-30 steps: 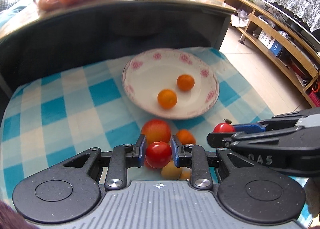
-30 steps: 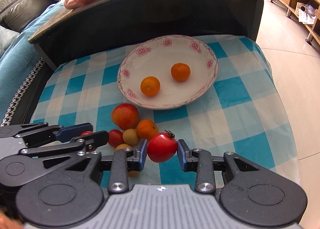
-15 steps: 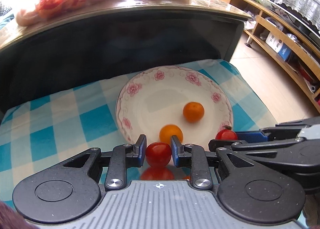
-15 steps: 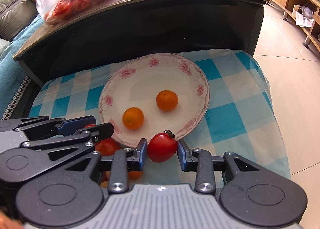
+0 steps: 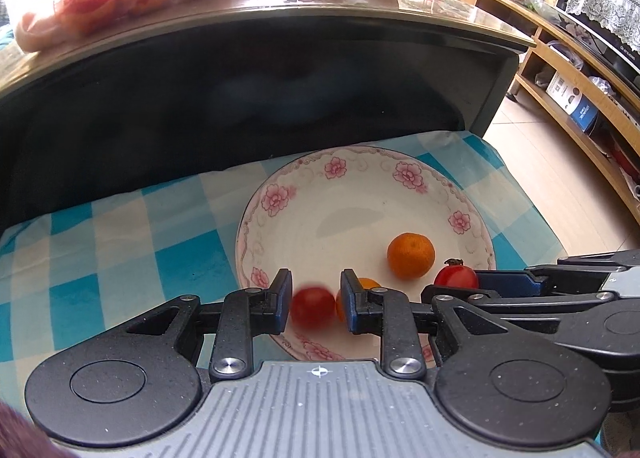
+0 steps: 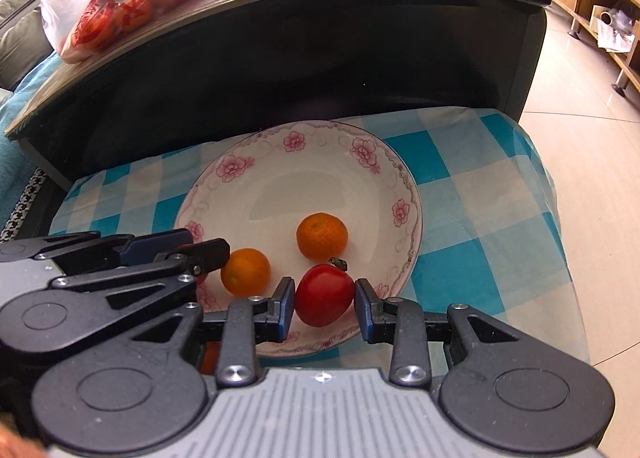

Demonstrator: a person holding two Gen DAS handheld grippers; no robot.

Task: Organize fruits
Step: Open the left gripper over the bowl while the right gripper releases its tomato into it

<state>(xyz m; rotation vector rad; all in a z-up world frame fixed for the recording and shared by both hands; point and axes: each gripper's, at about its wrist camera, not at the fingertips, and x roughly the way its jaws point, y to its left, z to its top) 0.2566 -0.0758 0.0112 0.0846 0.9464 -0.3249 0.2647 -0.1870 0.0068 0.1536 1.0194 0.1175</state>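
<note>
Lowering both loads close to the plate [image 6: 404,178] before letting go should stop them rolling into the two oranges [image 6: 322,236] already there. Left claw [image 5: 314,304] is clamped on a small red tomato [image 5: 312,306], right claw [image 6: 324,298] on a larger stemmed tomato [image 6: 324,294], both over the plate's near rim.

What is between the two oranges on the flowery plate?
Nothing: only bare white plate separates the nearer orange from the farther orange, in the right wrist view.
</note>
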